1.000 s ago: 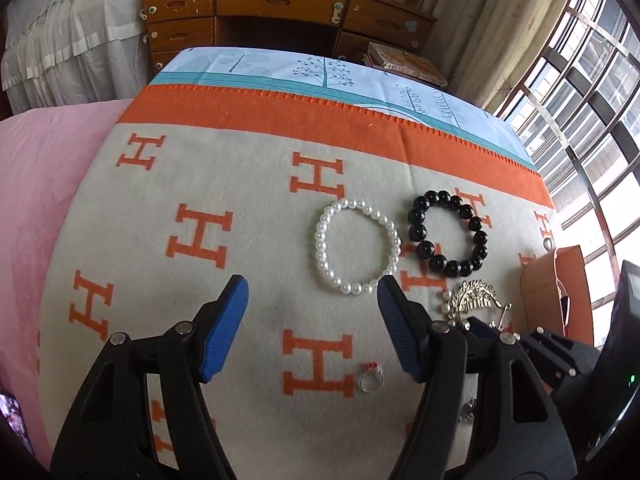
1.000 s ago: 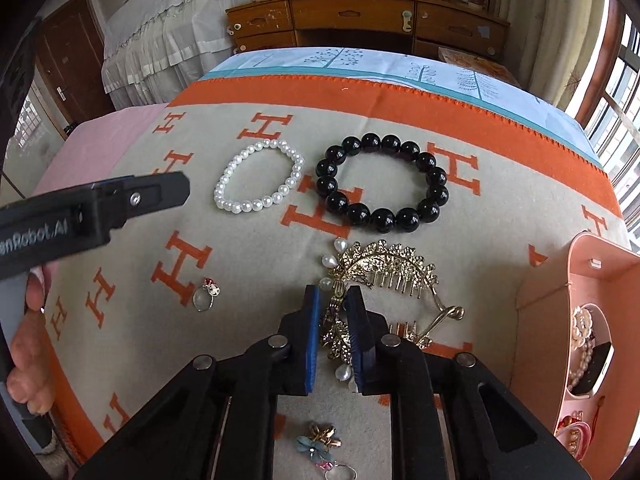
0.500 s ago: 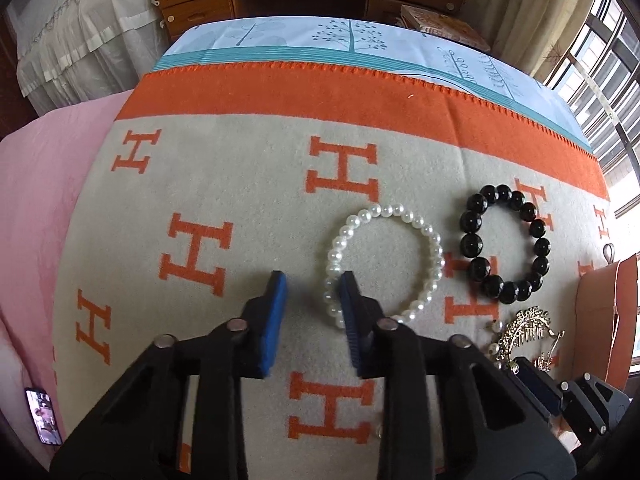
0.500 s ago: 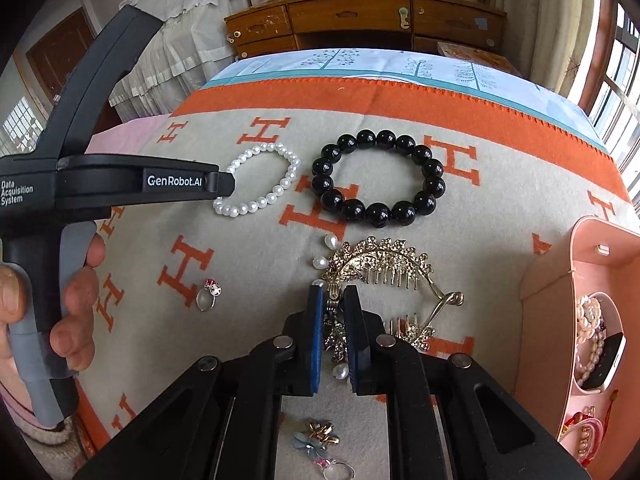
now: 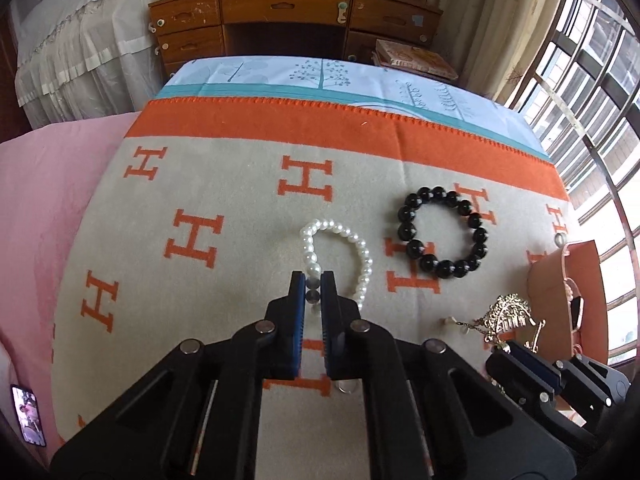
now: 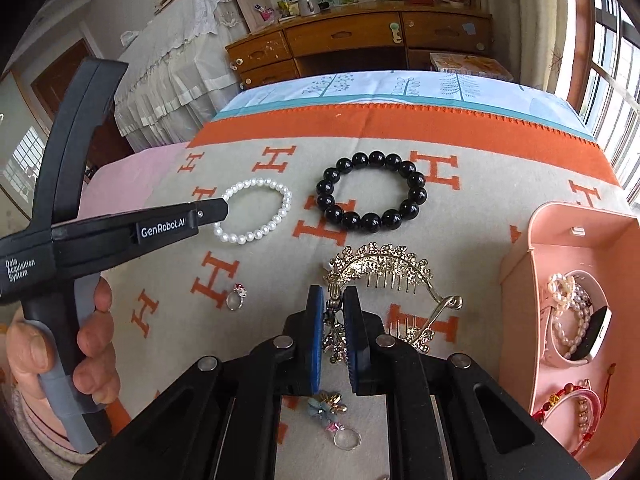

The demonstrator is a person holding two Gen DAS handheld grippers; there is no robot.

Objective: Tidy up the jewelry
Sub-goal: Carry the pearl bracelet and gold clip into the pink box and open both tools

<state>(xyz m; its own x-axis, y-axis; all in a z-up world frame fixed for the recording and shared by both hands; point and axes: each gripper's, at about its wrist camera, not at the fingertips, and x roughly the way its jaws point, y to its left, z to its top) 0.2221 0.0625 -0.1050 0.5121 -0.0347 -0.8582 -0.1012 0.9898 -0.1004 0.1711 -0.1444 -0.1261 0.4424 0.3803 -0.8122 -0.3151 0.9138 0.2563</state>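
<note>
My left gripper point(image 5: 313, 280) is shut on the near side of the white pearl bracelet point(image 5: 362, 256), which is pulled into a narrow loop on the H-patterned blanket point(image 5: 200, 320). The right wrist view shows the same pinch on the pearl bracelet point(image 6: 256, 236) from the side. My right gripper point(image 6: 333, 296) is shut on the left end of the gold hair comb point(image 6: 384, 264), whose teeth point toward me. The black bead bracelet point(image 6: 372, 192) lies flat beyond the comb. The pink jewelry box point(image 6: 532, 248) stands at the right with bracelets inside.
A small ring point(image 6: 236, 300) lies left of my right gripper. A flower charm point(image 6: 332, 408) and a clear ring point(image 6: 348, 440) lie under its fingers. A person's hand point(image 6: 92, 344) grips the left handle. A phone point(image 5: 28, 420) lies on the pink sheet, far left.
My left gripper went from wide open to shut on the pearl bracelet, squeezing its circle into a narrow loop. My right gripper kept its hold on the comb and rose a little.
</note>
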